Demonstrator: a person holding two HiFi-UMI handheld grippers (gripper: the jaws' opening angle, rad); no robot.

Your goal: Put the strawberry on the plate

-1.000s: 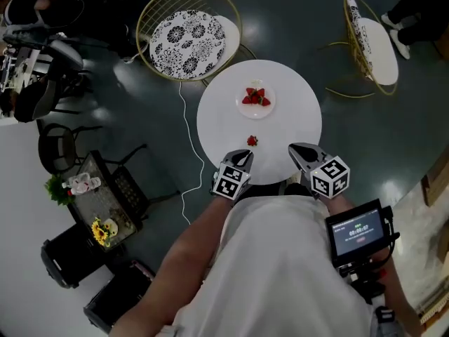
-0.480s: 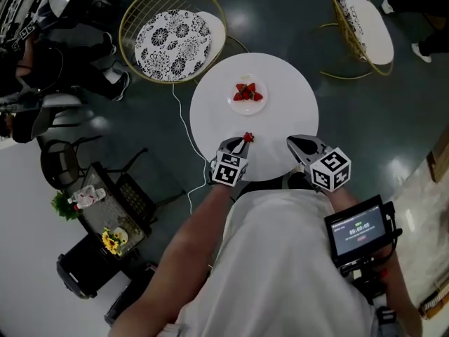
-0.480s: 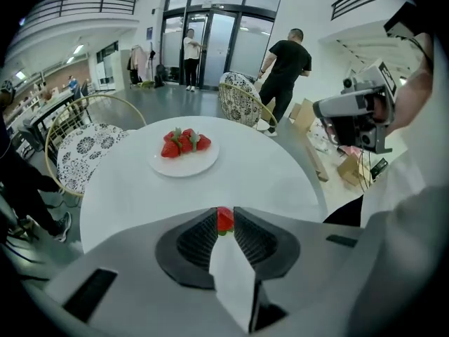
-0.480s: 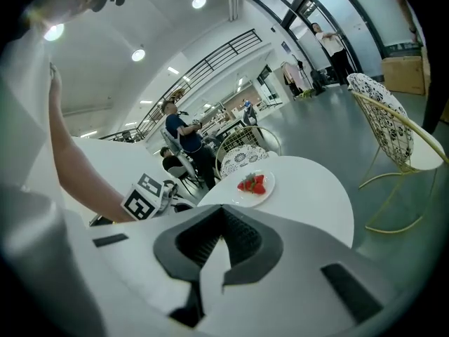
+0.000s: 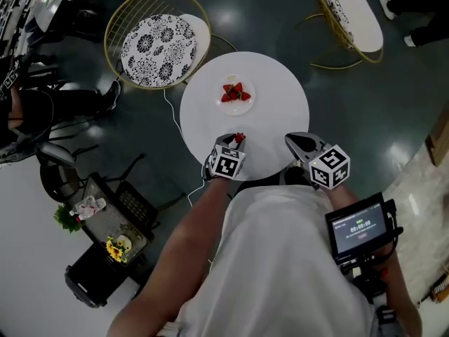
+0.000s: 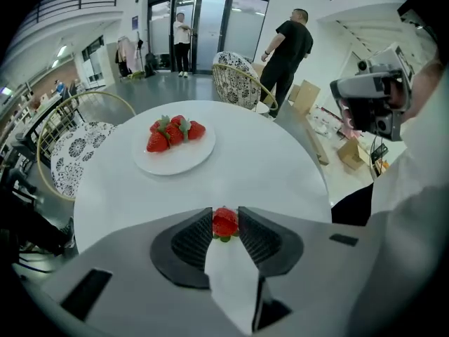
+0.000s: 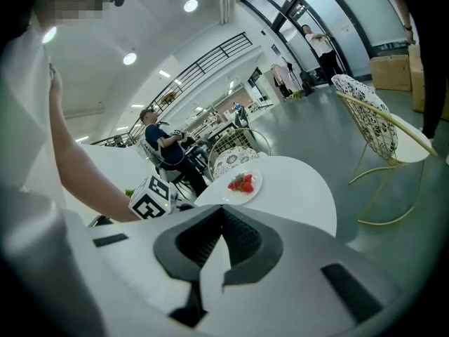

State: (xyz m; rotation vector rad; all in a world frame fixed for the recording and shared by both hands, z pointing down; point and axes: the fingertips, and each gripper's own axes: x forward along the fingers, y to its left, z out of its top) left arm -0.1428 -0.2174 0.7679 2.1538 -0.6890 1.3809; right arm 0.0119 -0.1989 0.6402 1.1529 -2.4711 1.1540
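Observation:
A red strawberry [image 6: 225, 222] is pinched between the jaws of my left gripper [image 6: 225, 220], which is shut on it. In the head view this gripper [image 5: 236, 142] holds the strawberry [image 5: 240, 137] over the near part of the round white table [image 5: 277, 114]. Farther back on the table is a white plate [image 5: 243, 105] with a few strawberries [image 5: 233, 92] on it. The left gripper view shows the plate [image 6: 175, 161] ahead and left of the jaws. My right gripper [image 5: 293, 141] hovers at the table's near right edge, shut and with nothing in it [image 7: 222, 210].
A gold wire chair with a patterned cushion [image 5: 158, 41] stands behind the table on the left, and a second chair [image 5: 349, 12] at the back right. A white cable [image 5: 177, 128] lies on the floor. Two people [image 6: 286, 44] stand beyond the table.
The strawberry lay on the table in front of the left gripper; now the left gripper is shut on it and holds it. The right gripper has hardly moved.

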